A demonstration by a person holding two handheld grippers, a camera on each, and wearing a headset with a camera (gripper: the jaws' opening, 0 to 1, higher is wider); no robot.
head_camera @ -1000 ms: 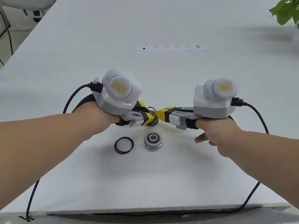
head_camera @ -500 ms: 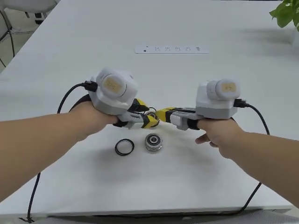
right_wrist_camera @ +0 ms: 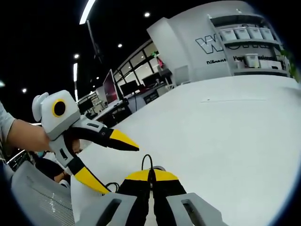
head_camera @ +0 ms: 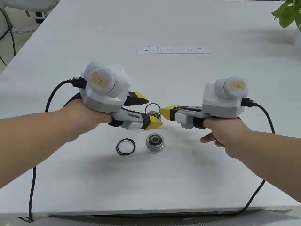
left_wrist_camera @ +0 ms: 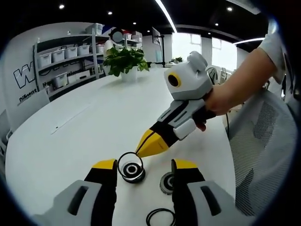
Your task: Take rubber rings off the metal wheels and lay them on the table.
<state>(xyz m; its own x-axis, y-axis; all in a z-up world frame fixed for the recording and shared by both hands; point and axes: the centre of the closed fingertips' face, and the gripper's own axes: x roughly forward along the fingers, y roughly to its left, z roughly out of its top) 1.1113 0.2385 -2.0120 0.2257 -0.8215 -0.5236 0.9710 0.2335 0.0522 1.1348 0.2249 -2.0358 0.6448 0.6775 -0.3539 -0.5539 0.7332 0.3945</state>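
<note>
My right gripper [head_camera: 164, 113] [right_wrist_camera: 150, 175] is shut on a thin black rubber ring [head_camera: 151, 110] [left_wrist_camera: 130, 164] [right_wrist_camera: 146, 163]. The ring stands up over a metal wheel [left_wrist_camera: 132, 171] on the white table [head_camera: 197, 169]; I cannot tell whether it still catches on that wheel. My left gripper [head_camera: 147, 111] [left_wrist_camera: 144, 165] is open, its yellow jaws on either side of this ring and wheel without touching them. A second metal wheel [head_camera: 154, 141] [left_wrist_camera: 166, 183] lies nearer to me. Beside it a loose black ring [head_camera: 125, 147] [left_wrist_camera: 162, 217] lies flat.
A white power strip [head_camera: 173, 49] lies further back on the table. A green plant [head_camera: 288, 12] [left_wrist_camera: 123, 60] stands at the far right corner. Black cables [head_camera: 55, 94] trail from both grippers toward the front edge.
My left gripper's jaws have opened wide, and it has drawn back a little to the left. The right gripper stays shut on the ring and has shifted slightly right.
</note>
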